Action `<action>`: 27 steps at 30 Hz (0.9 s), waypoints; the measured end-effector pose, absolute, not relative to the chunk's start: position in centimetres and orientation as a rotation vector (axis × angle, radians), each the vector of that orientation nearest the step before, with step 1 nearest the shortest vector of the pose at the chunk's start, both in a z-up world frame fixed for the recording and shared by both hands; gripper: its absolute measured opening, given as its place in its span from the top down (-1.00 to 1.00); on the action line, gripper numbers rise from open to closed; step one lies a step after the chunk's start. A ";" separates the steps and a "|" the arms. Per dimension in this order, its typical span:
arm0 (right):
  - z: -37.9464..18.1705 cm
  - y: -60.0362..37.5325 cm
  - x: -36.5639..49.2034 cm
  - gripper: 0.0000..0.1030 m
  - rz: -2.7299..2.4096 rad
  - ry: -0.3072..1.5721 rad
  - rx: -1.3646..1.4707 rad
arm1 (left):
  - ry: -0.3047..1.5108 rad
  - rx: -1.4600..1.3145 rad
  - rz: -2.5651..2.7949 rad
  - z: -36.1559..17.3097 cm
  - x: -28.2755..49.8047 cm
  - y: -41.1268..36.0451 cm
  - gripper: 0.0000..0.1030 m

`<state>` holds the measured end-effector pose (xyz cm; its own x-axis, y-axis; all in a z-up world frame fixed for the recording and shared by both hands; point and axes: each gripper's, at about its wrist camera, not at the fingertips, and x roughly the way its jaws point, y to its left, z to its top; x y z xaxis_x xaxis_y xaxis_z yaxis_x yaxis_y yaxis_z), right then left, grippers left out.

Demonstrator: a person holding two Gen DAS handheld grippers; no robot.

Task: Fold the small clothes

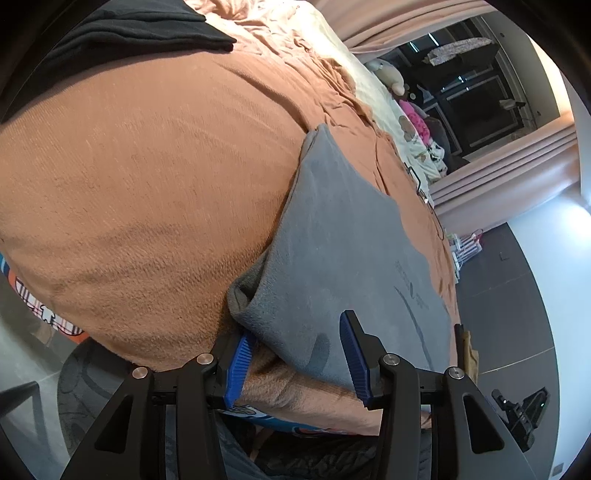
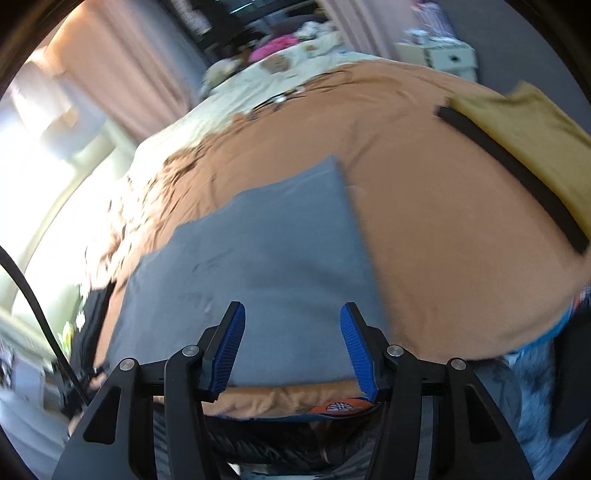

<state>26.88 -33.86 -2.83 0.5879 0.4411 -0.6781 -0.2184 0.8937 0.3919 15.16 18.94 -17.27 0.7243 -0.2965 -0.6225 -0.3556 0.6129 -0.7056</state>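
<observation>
a flat grey fleece garment (image 1: 343, 236) lies spread on the orange-brown bedspread (image 1: 147, 184) near the bed's front edge, and the left gripper (image 1: 299, 356) hovers at its near corner with its blue ribbed fingers (image 1: 238, 365) spread wide, the left one just beside a puckered fold of the grey cloth and nothing pinched between them. in the right wrist view, which is blurred, the right gripper (image 2: 293, 347) sits over the near edge of the same grey garment (image 2: 266, 258), its blue fingers (image 2: 229, 350) also spread apart and empty. a folded black garment (image 1: 122, 33) lies far back on the bedspread in the left view, and a mustard-yellow folded cloth with a black band (image 2: 528, 147) lies well apart to the right in the right view.
</observation>
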 end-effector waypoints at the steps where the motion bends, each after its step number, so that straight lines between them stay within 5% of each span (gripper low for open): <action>1: -2.9 -32.4 26.8 0.00 0.409 0.868 0.251 | 0.790 -0.932 0.041 -17.3 15.2 18.9 0.08; 7: -3.1 -27.3 27.5 0.06 0.468 0.887 0.139 | 0.777 -0.928 0.038 -17.5 14.8 18.9 0.14; 12: -3.8 -23.7 30.2 0.17 0.499 0.921 0.085 | 0.784 -0.965 0.056 -18.6 14.5 19.6 0.50; 27: -8.3 -15.2 35.1 0.60 0.555 1.026 -0.063 | 0.802 -0.986 0.098 -18.8 14.1 20.1 0.58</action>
